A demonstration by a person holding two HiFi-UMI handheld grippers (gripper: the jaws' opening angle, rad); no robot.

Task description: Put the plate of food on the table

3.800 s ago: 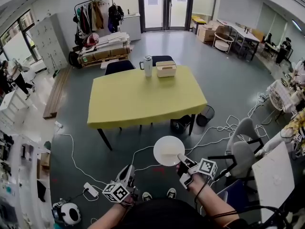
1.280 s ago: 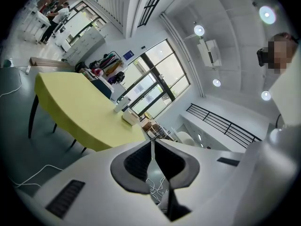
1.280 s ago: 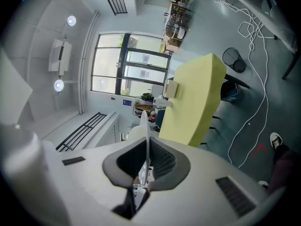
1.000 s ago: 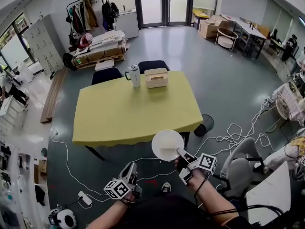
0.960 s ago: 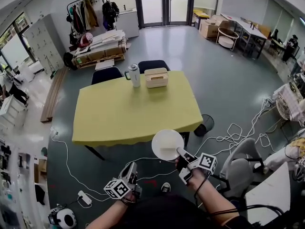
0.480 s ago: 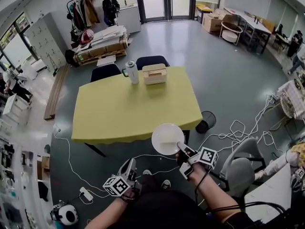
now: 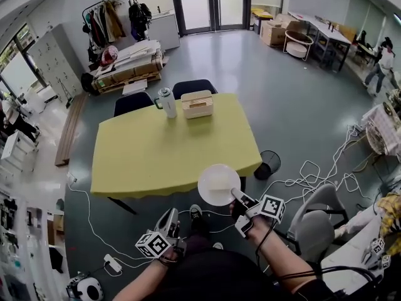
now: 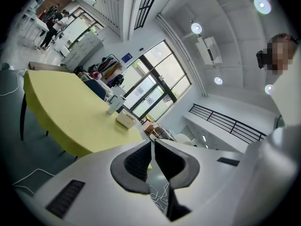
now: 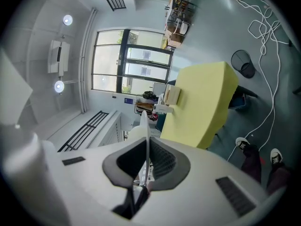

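In the head view a round white plate point(image 7: 218, 184) hangs in the air over the near right edge of the yellow table point(image 7: 156, 152). My right gripper point(image 7: 237, 197) is shut on the plate's near rim. From the right gripper view the plate point(image 9: 145, 126) shows edge-on, as a thin white blade between the closed pads. Lower left, my left gripper point(image 7: 168, 223) hangs shut and holds nothing; its pads point(image 8: 141, 161) meet in the left gripper view. I cannot make out any food on the plate.
A white flask point(image 7: 166, 102) and a beige box point(image 7: 197, 104) stand at the table's far edge, with two dark chairs point(image 7: 194, 86) behind. A black bin point(image 7: 270, 163) and white cables point(image 7: 313, 171) lie on the floor at the right. Grey chairs point(image 7: 313, 224) stand near my right arm.
The view has crept closer to the table, so the plate now overlaps its near right edge. Both grippers keep the same pose and grip.
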